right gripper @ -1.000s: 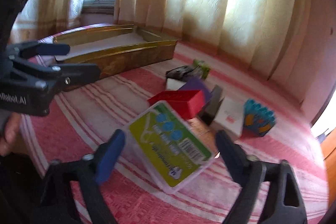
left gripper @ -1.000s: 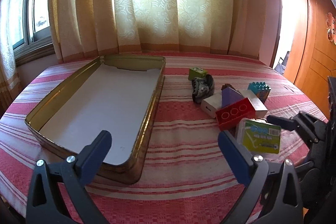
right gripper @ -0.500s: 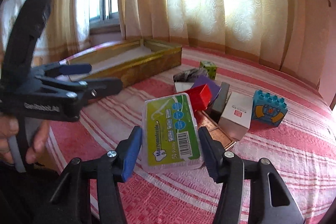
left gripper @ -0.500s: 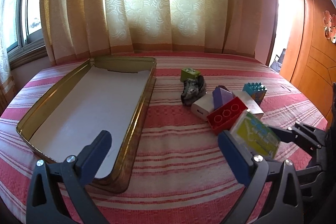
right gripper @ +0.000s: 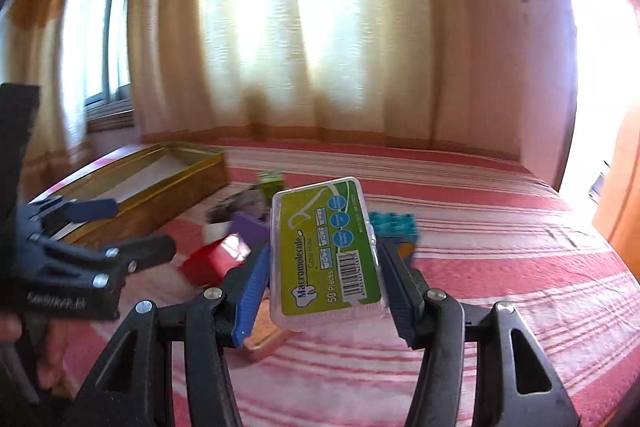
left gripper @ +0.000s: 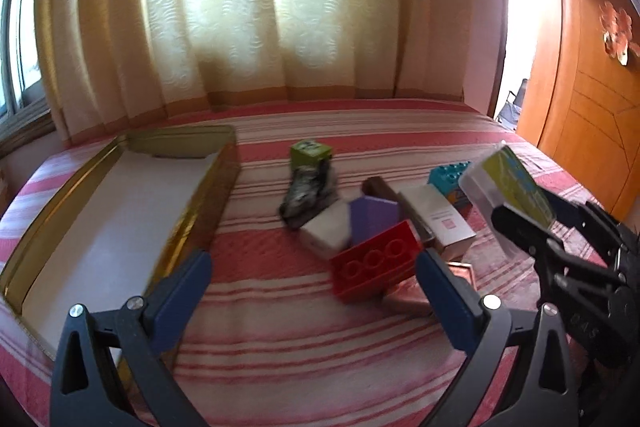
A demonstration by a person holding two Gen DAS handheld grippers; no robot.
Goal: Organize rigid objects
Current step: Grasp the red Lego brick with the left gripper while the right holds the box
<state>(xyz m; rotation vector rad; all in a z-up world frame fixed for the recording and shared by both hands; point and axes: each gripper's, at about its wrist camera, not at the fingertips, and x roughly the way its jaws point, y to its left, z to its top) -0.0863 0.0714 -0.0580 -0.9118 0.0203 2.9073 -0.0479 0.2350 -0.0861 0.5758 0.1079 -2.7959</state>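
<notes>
The right gripper (right gripper: 322, 287) held the floss-pick box (right gripper: 326, 247) by its long edges, lifted clear of the striped bed (right gripper: 500, 267); its fingers had just closed on it. The left gripper (left gripper: 312, 291) stood wide, holding nothing. The gold tray (left gripper: 188, 215) lay at about ten o'clock from the box, with the red brick (left gripper: 376, 267) and other toys between. The smooth plastic could have slipped from so narrow an edge grip, or the box could have clipped the tray's wall on the way in.
</notes>
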